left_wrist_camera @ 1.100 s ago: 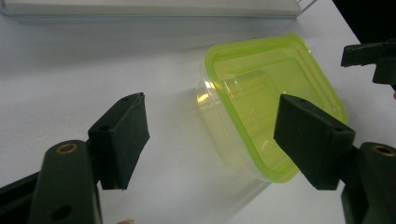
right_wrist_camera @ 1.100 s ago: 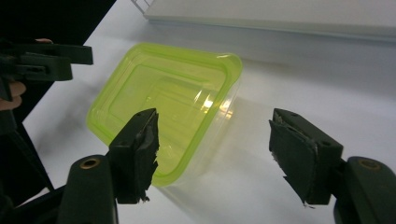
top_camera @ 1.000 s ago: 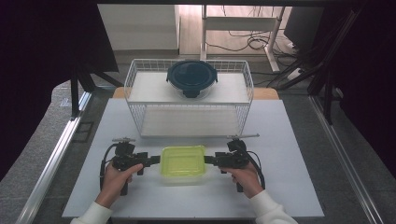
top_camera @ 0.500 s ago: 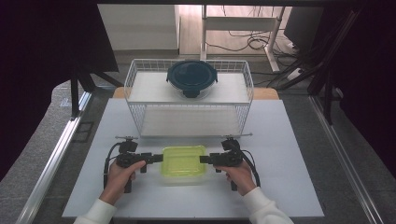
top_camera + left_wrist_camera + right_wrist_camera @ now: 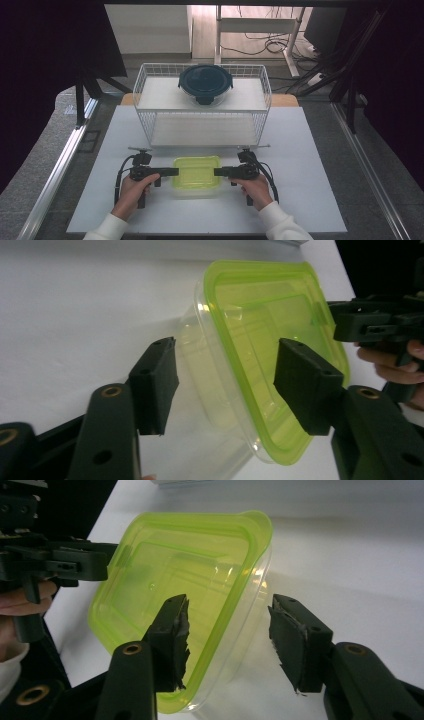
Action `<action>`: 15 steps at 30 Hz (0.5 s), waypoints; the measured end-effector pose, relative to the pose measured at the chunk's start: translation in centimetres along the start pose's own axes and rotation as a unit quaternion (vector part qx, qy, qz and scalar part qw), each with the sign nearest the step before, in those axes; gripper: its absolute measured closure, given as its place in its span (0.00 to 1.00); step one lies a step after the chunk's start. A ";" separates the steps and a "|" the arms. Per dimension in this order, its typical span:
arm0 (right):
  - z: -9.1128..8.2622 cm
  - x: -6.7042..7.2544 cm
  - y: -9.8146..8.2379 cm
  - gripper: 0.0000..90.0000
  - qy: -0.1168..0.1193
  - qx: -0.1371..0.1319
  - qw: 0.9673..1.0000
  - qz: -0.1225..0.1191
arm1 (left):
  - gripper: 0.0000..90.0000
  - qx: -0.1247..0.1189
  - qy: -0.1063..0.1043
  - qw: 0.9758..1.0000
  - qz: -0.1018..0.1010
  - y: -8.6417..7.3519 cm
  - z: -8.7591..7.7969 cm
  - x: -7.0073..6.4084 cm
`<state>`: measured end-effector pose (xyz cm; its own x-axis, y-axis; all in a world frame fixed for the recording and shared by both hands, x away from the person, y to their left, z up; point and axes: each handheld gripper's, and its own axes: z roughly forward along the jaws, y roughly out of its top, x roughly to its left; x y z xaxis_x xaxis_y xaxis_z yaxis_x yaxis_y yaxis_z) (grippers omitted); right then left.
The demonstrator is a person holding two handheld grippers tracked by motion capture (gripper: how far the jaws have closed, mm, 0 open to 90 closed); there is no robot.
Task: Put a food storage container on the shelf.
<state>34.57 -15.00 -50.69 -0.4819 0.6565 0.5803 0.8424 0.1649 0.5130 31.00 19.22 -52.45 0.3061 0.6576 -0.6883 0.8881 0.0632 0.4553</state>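
Box [image 5: 197, 172] with green lid [image 5: 270, 340] sits near the front edge of the surface [image 5: 310, 150], midway across; left tool [image 5: 174, 172] and right tool [image 5: 218, 172] come in level from opposite sides, one to each short end, likely for a two-handed lift. Both have just been closing, each straddling the rim, one jaw over the lid, one beside the clear wall; pads not yet pressing. Wire basket [image 5: 150, 125] stands behind, round dark container [image 5: 205, 83] on top; nothing between the tools and the box.
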 end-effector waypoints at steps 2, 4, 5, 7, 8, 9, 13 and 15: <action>0.2 -0.1 -0.1 0.59 0.012 0.005 1.000 0.011 | 0.52 0.008 -0.006 1.000 -0.006 -0.1 0.3 0.2; 0.2 -0.1 -0.1 0.62 0.015 0.007 1.000 0.013 | 0.55 0.010 -0.011 1.000 -0.011 -0.1 0.3 0.2; 0.3 -0.2 -0.1 0.66 0.016 0.008 1.000 0.016 | 0.57 0.011 -0.019 1.000 -0.016 -0.2 0.4 0.3; 0.4 -0.2 -0.2 0.74 0.022 0.005 0.999 0.025 | 0.67 0.007 -0.044 0.998 -0.034 -0.2 0.4 0.4; 0.4 -0.2 -0.3 0.76 0.024 0.008 0.999 0.030 | 0.69 0.006 -0.038 0.999 -0.033 -0.3 0.4 0.3; 0.5 -0.2 -0.4 0.77 0.018 0.008 0.999 0.030 | 0.73 0.008 -0.033 0.999 -0.029 -0.3 0.4 0.3; 0.2 -0.3 -0.5 0.82 0.023 0.001 0.998 0.050 | 0.79 0.004 -0.033 0.999 -0.036 -0.5 0.4 0.3; -0.1 -0.1 -0.5 0.84 0.019 -0.004 0.999 0.048 | 0.81 0.003 -0.033 0.999 -0.031 -0.5 0.2 0.0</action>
<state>34.16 -15.22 -50.99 -0.4074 0.6407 0.6507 0.8837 0.0967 0.4580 30.60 19.00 -52.81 0.2728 0.6019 -0.7505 0.9081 0.0965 0.4075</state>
